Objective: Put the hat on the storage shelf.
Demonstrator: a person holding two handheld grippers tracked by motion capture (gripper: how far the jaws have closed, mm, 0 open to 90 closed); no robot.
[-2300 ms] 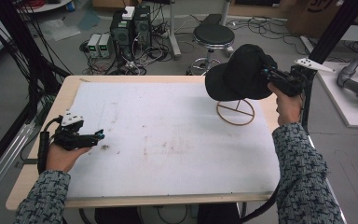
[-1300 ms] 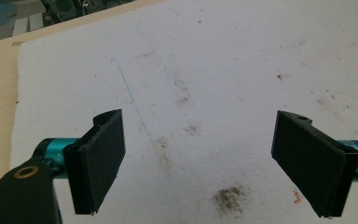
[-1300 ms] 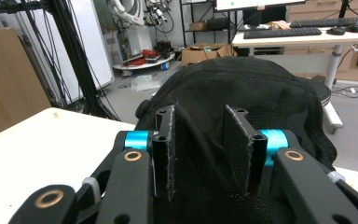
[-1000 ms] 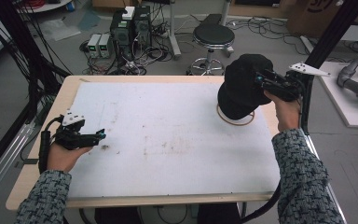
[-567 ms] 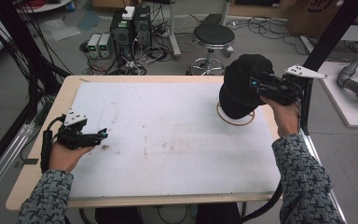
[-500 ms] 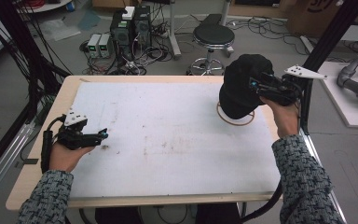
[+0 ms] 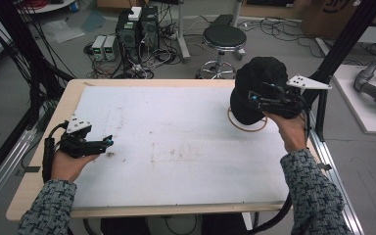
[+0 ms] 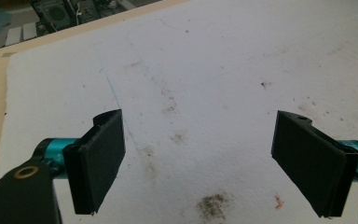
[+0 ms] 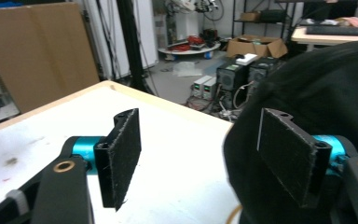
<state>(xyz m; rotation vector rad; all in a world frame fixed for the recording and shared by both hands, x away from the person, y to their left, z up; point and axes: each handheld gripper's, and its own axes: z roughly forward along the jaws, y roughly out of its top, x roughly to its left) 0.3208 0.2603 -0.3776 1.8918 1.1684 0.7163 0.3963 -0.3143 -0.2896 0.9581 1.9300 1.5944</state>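
Black fabric cap (image 7: 257, 88) sits over a thin wooden ring stand (image 7: 247, 128) near the right far corner of the white-covered wooden table (image 7: 176, 147). Right gripper (image 7: 254, 98) is up against the cap's near side, jaws spread wide; in the right gripper view the cap (image 9: 317, 116) bulks beyond and to the right of the right-hand jaw, nothing between the jaws, so it looks unheld, though contact on the far side is hard to judge. Cap's long axis cannot be told from here. Right hand is far nearer. Left gripper (image 7: 105, 142) rests well apart at the table's left edge, jaws wide and empty over stained sheet. No brand, label or legible writing on cap or table.
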